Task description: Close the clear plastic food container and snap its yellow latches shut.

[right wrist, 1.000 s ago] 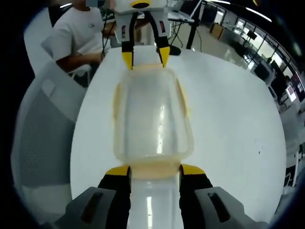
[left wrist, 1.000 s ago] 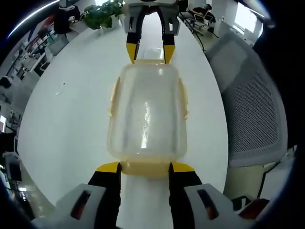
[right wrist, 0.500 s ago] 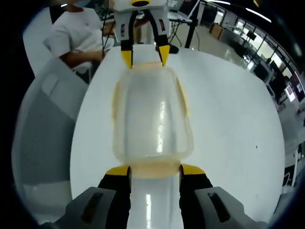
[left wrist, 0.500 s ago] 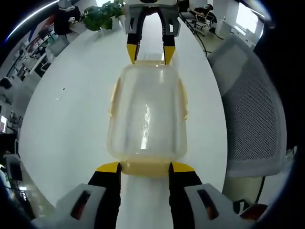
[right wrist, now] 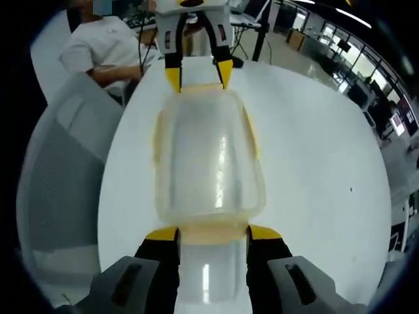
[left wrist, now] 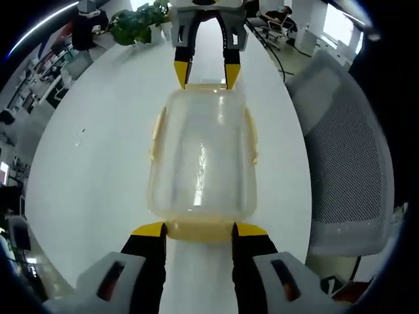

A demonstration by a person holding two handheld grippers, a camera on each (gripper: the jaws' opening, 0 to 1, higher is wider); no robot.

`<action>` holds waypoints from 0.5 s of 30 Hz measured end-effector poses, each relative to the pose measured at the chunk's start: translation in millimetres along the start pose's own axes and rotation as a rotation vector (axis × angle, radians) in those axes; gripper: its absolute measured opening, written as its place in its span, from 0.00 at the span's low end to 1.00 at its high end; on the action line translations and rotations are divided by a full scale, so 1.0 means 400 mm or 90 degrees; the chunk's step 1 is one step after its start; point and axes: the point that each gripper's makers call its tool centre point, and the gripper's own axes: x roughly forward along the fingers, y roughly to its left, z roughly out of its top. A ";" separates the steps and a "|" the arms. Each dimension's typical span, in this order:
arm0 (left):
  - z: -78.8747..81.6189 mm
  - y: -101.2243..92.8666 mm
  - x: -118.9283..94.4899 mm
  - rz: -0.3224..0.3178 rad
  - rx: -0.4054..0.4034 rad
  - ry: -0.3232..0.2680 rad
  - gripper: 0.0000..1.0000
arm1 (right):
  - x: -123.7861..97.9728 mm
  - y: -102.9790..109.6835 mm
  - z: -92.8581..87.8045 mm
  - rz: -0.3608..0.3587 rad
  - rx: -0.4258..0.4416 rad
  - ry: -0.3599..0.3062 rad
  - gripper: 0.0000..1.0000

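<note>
A clear plastic food container (left wrist: 201,157) with its lid on lies lengthwise between my two grippers over the white table (left wrist: 91,163). My left gripper (left wrist: 200,230) is shut on the yellow latch at the container's near end. The right gripper (left wrist: 205,75) clamps the yellow latch at the far end. In the right gripper view the container (right wrist: 209,157) is seen from the other end, with the right gripper (right wrist: 213,234) at the bottom and the left gripper (right wrist: 196,78) at the top. Yellow side latches (left wrist: 156,134) (right wrist: 251,134) lie along the long sides.
A grey mesh office chair (left wrist: 347,150) (right wrist: 59,176) stands at the table's edge. A person in a white shirt (right wrist: 98,49) sits beyond the table end. A potted plant (left wrist: 134,26) stands at the far end. Desks and monitors fill the room behind.
Both views have drifted slightly over the table and chair. The container keeps the same place between the two grippers, and both grips look unchanged.
</note>
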 end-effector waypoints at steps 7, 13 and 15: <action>0.037 -0.003 0.018 -0.005 0.009 -0.002 0.38 | -0.009 0.003 -0.037 0.002 0.013 0.006 0.39; 0.064 -0.002 0.030 -0.009 0.010 -0.004 0.38 | -0.023 0.000 -0.066 0.002 0.018 0.008 0.39; 0.072 -0.001 0.033 -0.010 0.011 -0.005 0.38 | -0.027 -0.003 -0.074 0.001 0.019 0.008 0.39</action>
